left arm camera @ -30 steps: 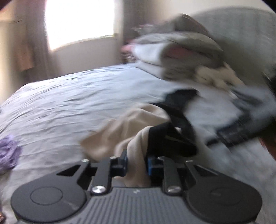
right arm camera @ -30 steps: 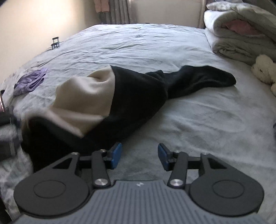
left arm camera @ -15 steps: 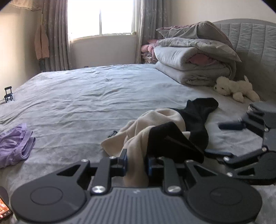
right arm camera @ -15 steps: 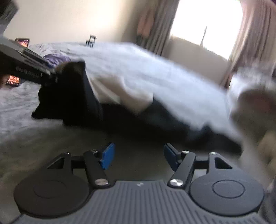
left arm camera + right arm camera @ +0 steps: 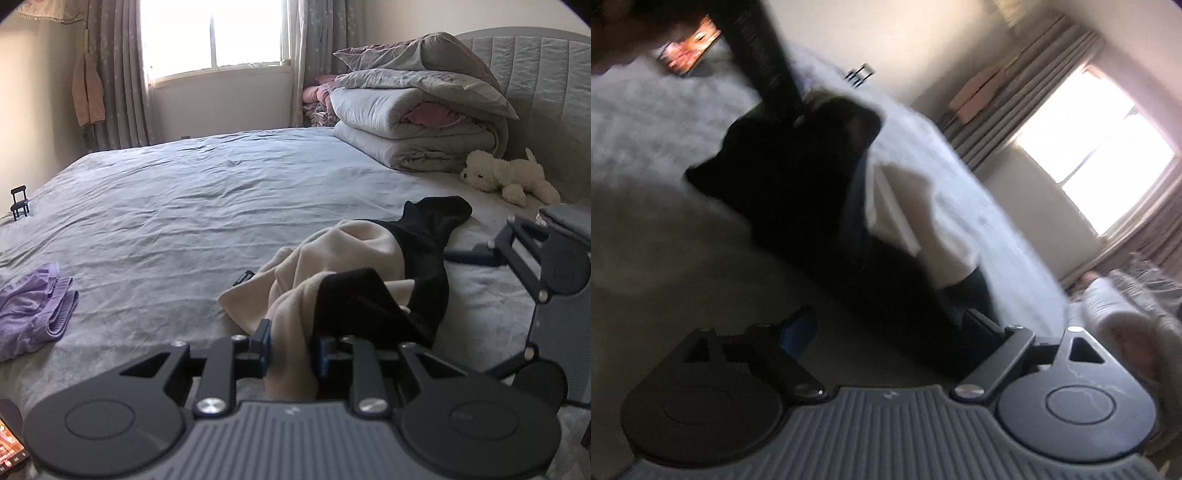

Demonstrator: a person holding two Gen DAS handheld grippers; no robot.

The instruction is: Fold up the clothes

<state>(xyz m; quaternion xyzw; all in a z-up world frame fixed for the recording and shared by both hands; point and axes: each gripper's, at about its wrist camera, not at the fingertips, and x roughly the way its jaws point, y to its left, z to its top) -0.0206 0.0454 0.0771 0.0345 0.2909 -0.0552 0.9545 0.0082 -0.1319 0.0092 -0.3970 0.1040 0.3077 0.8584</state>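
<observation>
A beige and black garment (image 5: 354,243) lies bunched on the grey bed (image 5: 184,206). My left gripper (image 5: 291,350) is shut on a fold of it at the near end. Beige cloth fills the gap between its blue pads, and the jaws are easing open slightly. My right gripper (image 5: 480,310) comes in from the right, rolled on its side, next to the garment's black part. In the blurred right wrist view this gripper (image 5: 888,328) is opening wide. The black cloth (image 5: 798,177) reaches down toward its right finger, and neither pad presses on it.
A purple garment (image 5: 33,306) lies at the bed's left edge. Folded duvets (image 5: 417,122) and a white plush toy (image 5: 506,177) sit by the headboard (image 5: 535,74). A small black stand (image 5: 19,203) is at far left and a lit phone (image 5: 11,450) at bottom left.
My right gripper has rolled onto its side, opened much wider and come close to the garment's black end. My left gripper has stayed in place, still gripping the cloth.
</observation>
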